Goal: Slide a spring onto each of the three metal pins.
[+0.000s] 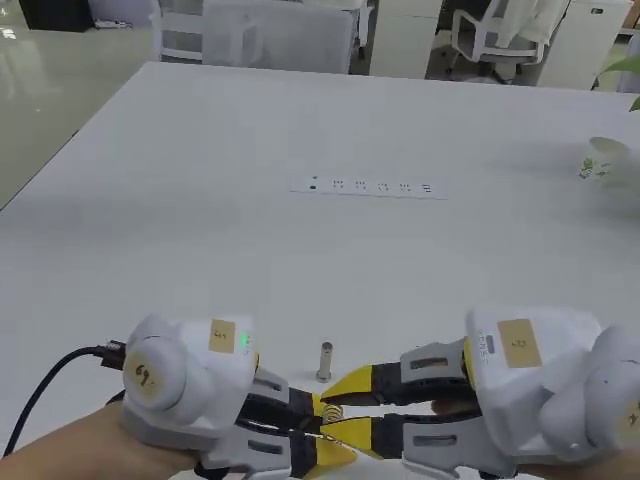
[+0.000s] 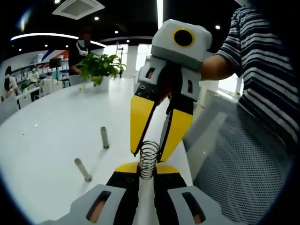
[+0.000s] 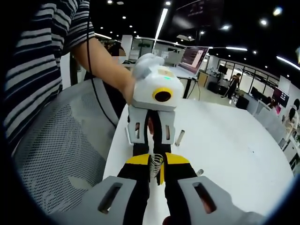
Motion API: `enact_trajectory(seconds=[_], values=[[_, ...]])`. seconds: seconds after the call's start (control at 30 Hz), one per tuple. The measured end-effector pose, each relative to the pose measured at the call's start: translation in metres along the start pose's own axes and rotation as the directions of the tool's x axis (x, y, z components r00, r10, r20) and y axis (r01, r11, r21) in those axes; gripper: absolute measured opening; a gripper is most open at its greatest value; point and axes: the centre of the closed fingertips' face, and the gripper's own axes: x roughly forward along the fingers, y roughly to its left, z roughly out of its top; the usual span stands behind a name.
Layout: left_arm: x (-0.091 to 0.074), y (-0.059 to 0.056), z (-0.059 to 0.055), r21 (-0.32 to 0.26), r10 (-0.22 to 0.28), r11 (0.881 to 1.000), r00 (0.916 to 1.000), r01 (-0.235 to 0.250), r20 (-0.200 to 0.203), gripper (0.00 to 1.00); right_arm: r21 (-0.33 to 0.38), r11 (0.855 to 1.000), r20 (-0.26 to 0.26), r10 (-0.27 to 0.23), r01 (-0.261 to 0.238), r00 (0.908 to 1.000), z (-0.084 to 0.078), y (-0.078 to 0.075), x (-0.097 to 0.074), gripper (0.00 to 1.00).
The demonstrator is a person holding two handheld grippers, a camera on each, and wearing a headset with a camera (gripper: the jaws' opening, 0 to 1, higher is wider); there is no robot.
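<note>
So, table point(image 1: 200, 200): white and broad, with a power strip point(image 1: 368, 186) lying far centre.
Left gripper point(image 2: 146, 168): near left. My jaws are nearly pressed together at one end of the spring, and I cannot tell whether they grip it.
Right gripper point(image 3: 158, 160): near right, facing the left one. My jaws pinch the spring across its coils.
Paper cup point(image 1: 603, 160): far right, well apart, contents hidden from me.
Pins: one pin point(image 1: 325, 361) stands upright just beyond my meeting jaw tips, and a second pin point(image 2: 83, 169) stands near it.
Spring point(image 2: 148, 157): near centre, between both sets of tips, long axis lying flat, left to right.
Coming move: I judge the spring must tip upright, since the pin stands just far of it and the right gripper has the hold.
</note>
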Motion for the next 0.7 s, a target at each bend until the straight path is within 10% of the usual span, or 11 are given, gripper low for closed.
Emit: enact_trajectory(seconds=[0.7], values=[[-0.018, 0.006, 0.0, -0.117, 0.077, 0.991, 0.9963, -0.072, 0.038, 0.11, -0.051, 0.999, -0.001, -0.004, 0.004, 1.0, 0.007, -0.002, 0.002, 0.07]])
